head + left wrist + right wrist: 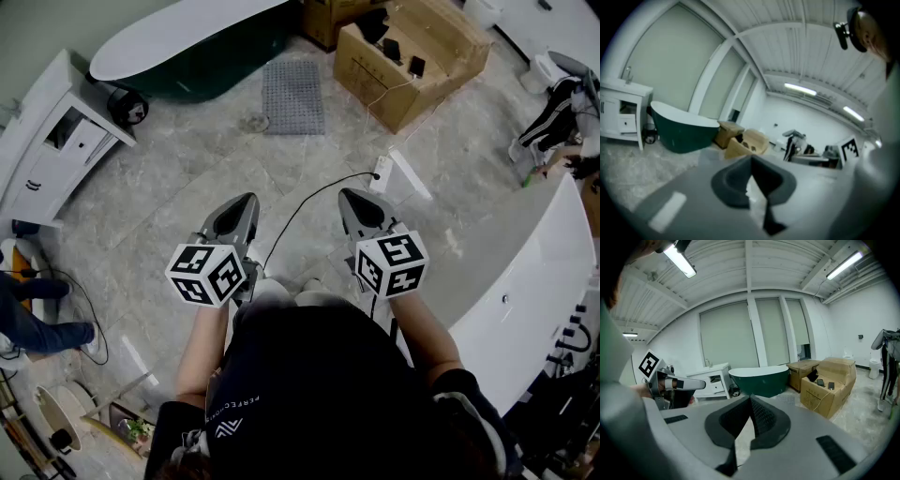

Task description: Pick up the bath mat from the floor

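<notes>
The grey bath mat (292, 96) lies flat on the marble floor beside the tub, well ahead of both grippers. In the right gripper view the bath mat (786, 399) shows as a grey patch just past the jaws. My left gripper (246, 202) and right gripper (352, 198) are held side by side at waist height and point forward. Both are shut with nothing between the jaws. The dark pads meet at the tips of the left gripper (751, 159) and of the right gripper (750, 398).
A dark green bathtub (187, 56) stands at the back, with a white vanity cabinet (52, 155) to its left. Open cardboard boxes (412, 52) sit at the back right. A white counter (525, 272) runs along the right. A black cable (305, 206) crosses the floor. A bystander's legs (37, 319) are at the left.
</notes>
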